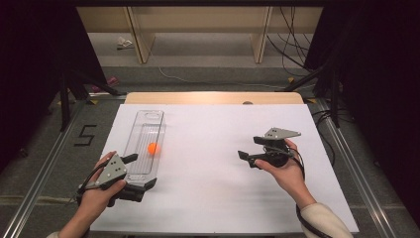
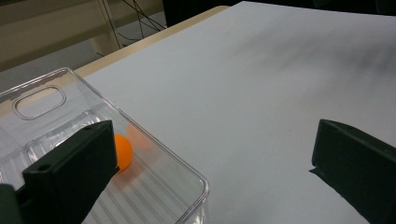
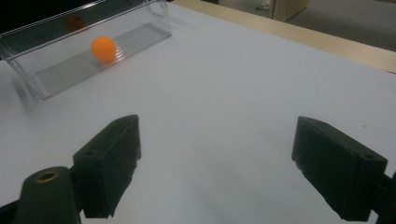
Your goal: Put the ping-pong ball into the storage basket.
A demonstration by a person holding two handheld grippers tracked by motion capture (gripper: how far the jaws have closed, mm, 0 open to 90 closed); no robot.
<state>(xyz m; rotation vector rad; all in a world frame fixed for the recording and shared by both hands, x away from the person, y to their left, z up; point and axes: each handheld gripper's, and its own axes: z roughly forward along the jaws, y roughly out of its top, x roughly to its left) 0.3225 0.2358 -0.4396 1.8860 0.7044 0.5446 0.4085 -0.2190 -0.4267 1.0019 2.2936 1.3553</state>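
We look down on a white table sheet (image 1: 223, 163). Our left gripper (image 1: 141, 173) sits at the near end of a long clear plastic tray (image 1: 143, 119), its jaws spread wide and holding nothing. One jaw reaches over the tray's near end, the other lies on the sheet just outside the near corner, so the tray's corner stands between them. From the left gripper view, an orange ball (image 2: 122, 151) rests on the ribbed tray floor just beyond the jaw inside the tray, partly hidden by it.

Our right gripper (image 1: 246, 159) is held well to the side of the tray, above bare sheet, jaws wide apart and empty. In its own view the ball (image 3: 103, 48) lies far ahead and to the left of its jaws, seen through the tray's clear wall.

We judge the work to be at the approach stage: nothing is grasped yet. Next, the left gripper would likely need to move forward along the tray, bring both jaws around the ball, then close gently, since the ball may roll.
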